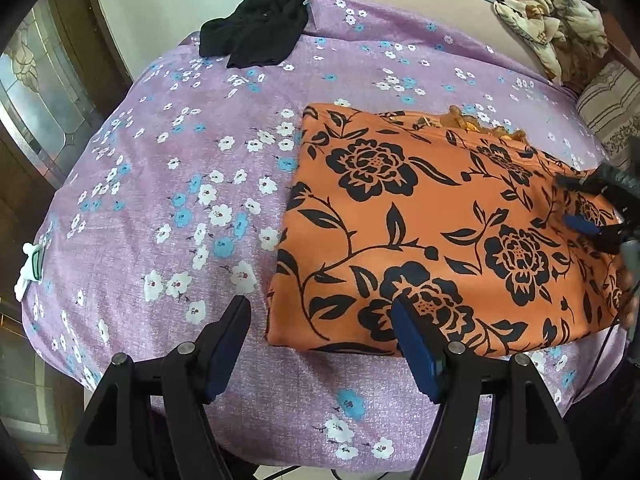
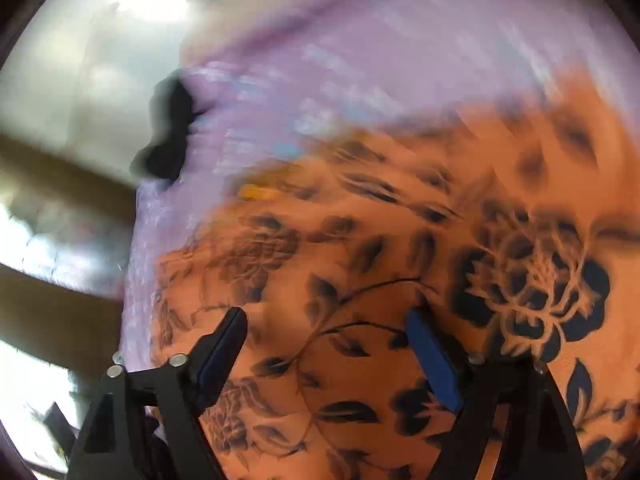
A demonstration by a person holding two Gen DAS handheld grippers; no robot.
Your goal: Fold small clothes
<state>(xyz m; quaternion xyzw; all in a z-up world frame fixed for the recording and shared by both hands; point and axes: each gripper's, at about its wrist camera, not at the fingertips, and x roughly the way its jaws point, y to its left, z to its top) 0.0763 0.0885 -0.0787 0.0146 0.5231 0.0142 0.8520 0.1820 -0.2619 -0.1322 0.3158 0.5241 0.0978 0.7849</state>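
The orange floral garment (image 1: 440,232) is seen lying flat on the bed (image 1: 160,200), already folded into a rough rectangle whose long axis runs from the left edge near the left gripper (image 1: 320,320) across toward the right side of the bed. The left gripper is held at the garment's near left corner, one finger over the bedspread and the other just over the cloth, with its jaws apart and nothing between them. The right gripper (image 2: 328,328) is positioned directly above the garment's right portion, its jaws likewise spread wide and empty; that view is blurred by motion. The right gripper is judged the nearer to the cloth's far short edge, so a fold across the long axis would probably be started there. A black garment (image 1: 256,28) is left well apart at the bed's far edge.
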